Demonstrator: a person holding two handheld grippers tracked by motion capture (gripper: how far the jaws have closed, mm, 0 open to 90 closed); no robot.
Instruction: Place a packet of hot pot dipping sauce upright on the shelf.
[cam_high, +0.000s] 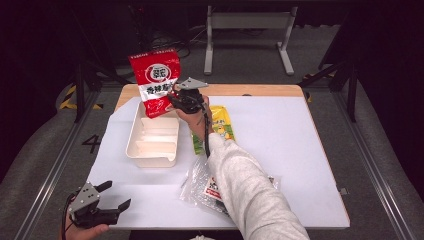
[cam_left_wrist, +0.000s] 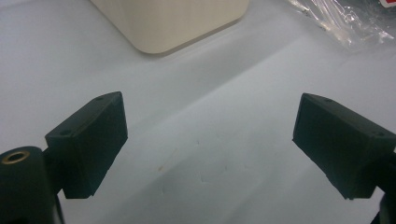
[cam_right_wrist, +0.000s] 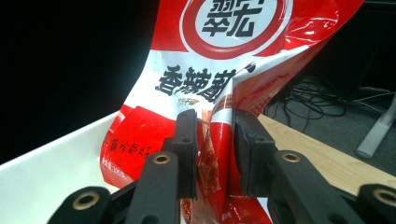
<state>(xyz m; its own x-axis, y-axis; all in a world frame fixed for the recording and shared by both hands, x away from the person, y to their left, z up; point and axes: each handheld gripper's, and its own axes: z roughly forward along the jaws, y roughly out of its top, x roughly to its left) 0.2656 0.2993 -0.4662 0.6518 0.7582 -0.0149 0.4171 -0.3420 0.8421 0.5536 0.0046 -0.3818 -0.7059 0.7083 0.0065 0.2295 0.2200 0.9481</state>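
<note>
red glossy snack bag (cam_high: 154, 80) — creased, upright over the white bin (cam_high: 152, 140) — pinched by right gripper (cam_high: 184, 100); left gripper (cam_high: 107, 200) spread.

A wooden counter (cam_high: 250, 90) under a white sheet (cam_high: 280, 150) carries a cream bin (cam_high: 150, 150) at centre left, a yellow-green packet (cam_high: 222, 125) mid-frame, and clear-wrapped packets (cam_high: 200, 187) lower centre.
</note>
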